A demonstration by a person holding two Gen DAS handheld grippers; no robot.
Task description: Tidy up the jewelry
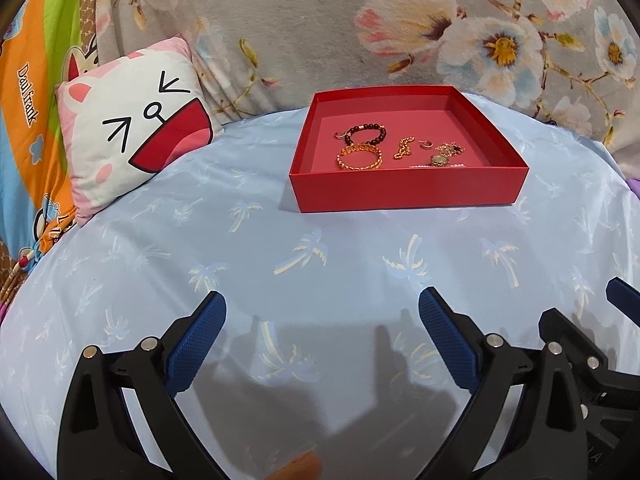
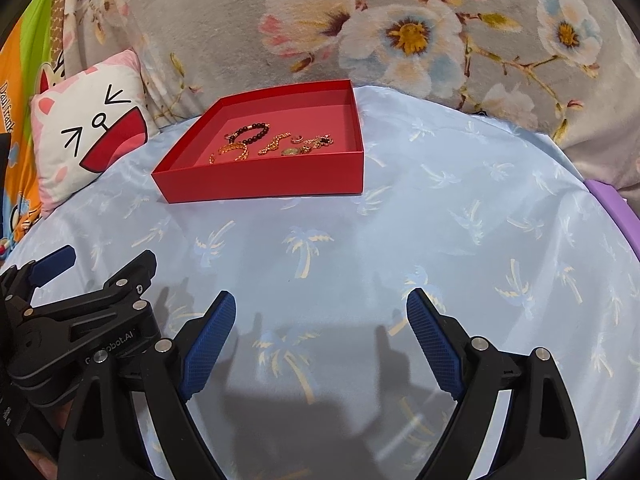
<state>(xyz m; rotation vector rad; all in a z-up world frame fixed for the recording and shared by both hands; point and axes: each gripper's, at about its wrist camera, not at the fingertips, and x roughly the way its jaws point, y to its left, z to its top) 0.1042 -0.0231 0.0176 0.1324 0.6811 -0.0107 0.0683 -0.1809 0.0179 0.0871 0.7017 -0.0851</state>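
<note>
Left hand-held gripper: spread wide, held nothing, hung low over the pale blue bed sheet. Right hand-held gripper: likewise spread wide and empty, just beside the left one. Close enough, by the look of it, to knock together had both reached in at once.

Further up the bed, well apart from both: an open red box, sat flat on the sheet. Held all the jewelry in view, bunched toward the middle of its floor: a dark beaded bracelet, a gold chain bracelet touching it or nearly so, a short gold chain, a small hoop earring, a small watch beside a tangle of finer pieces too small to tell apart.

Risks, as judged from that layout:
- Two pieces pinched at once, or one dragged along by another, owing to the tight cluster and the links.
- Thin chain missed or dropped, lying flat on the box floor with little for broad pads to catch.
- Box pushed, tilted or slid, being light-looking on soft bedding, if a finger caught its wall on the way in.
- Small earring flicked out and lost in the folds of the sheet.

Beyond the box: a cat-face cushion and a floral blanket, clear of the work.
</note>
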